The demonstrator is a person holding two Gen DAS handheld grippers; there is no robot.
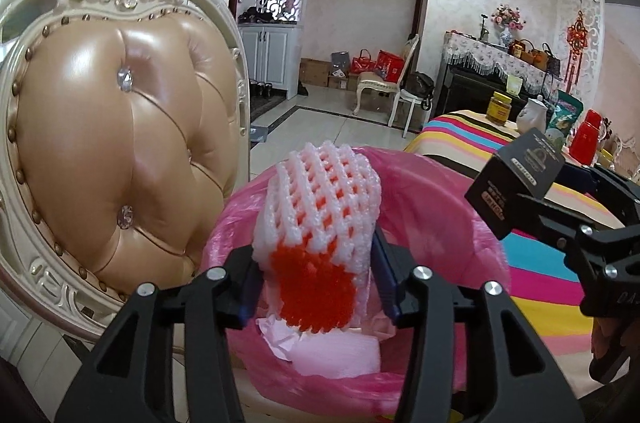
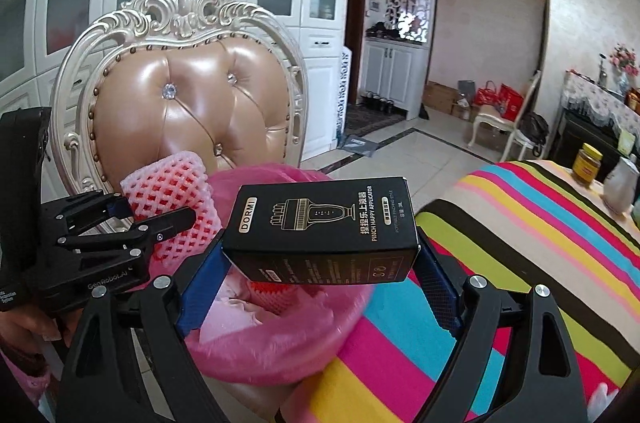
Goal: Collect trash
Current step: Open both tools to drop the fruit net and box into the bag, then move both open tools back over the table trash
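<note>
The left claw (image 1: 316, 287), its jaws apart around the foam net (image 1: 320, 223), hangs directly over the pink-lined bin (image 1: 440, 191), while the right claw (image 2: 320, 259) grips the black box (image 2: 324, 227) crosswise just beside the bin's rim.

Foam fruit net (image 1: 320, 219): white mesh sleeve, orange-red showing through, stood roughly upright at frame centre of the left wrist view, directly over the bin. Black box (image 2: 324, 229): gold "DORMI" print, lay on its side, slightly tilted, at centre of the right wrist view, over the bin's rim. Pink-lined bin (image 1: 472, 199): sat lower centre, crumpled pink-white paper (image 1: 332, 355) inside.
</note>
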